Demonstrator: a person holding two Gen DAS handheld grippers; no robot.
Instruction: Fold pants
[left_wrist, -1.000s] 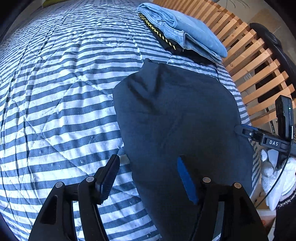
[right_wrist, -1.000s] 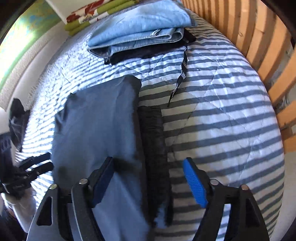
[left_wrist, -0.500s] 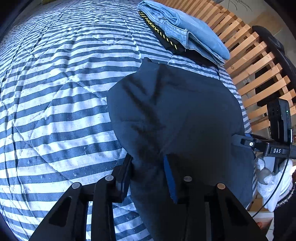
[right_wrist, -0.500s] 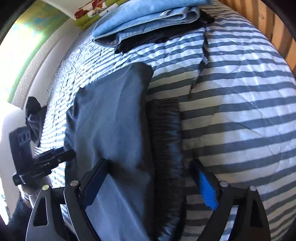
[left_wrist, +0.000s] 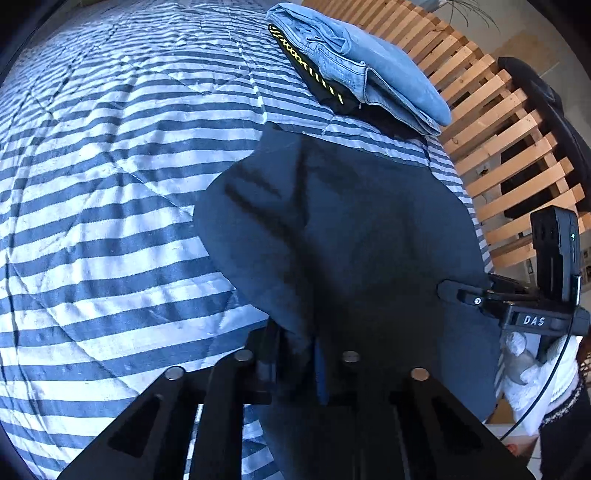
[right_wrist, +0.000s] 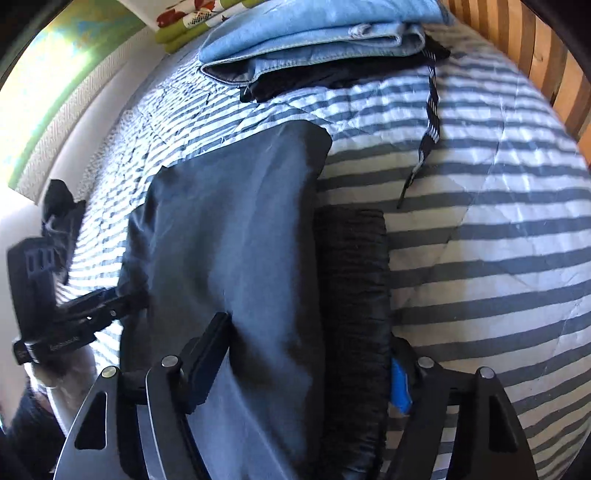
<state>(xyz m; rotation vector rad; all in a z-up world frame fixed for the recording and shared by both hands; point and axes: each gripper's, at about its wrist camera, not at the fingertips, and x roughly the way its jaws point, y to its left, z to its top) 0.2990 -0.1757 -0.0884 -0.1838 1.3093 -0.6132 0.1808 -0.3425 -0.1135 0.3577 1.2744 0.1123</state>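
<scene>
Pants (left_wrist: 354, 236) stretch away from both grippers; left gripper (left_wrist: 295, 363) pinches the near edge, right gripper (right_wrist: 310, 369) stands open around the waistband.

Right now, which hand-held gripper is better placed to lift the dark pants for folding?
Left: the left hand-held gripper has pinched the dark pants. The right hand-held gripper straddles them, open.

A bedroom in a home: a bed spread with a blue-and-white striped quilt (left_wrist: 110, 206), bare wooden bed slats (left_wrist: 491, 122) exposed beside the quilt, folded light-blue jeans (left_wrist: 362, 70) stacked at the quilt's far end, and a flower-patterned cushion (right_wrist: 192, 18) just beyond the quilt.
</scene>
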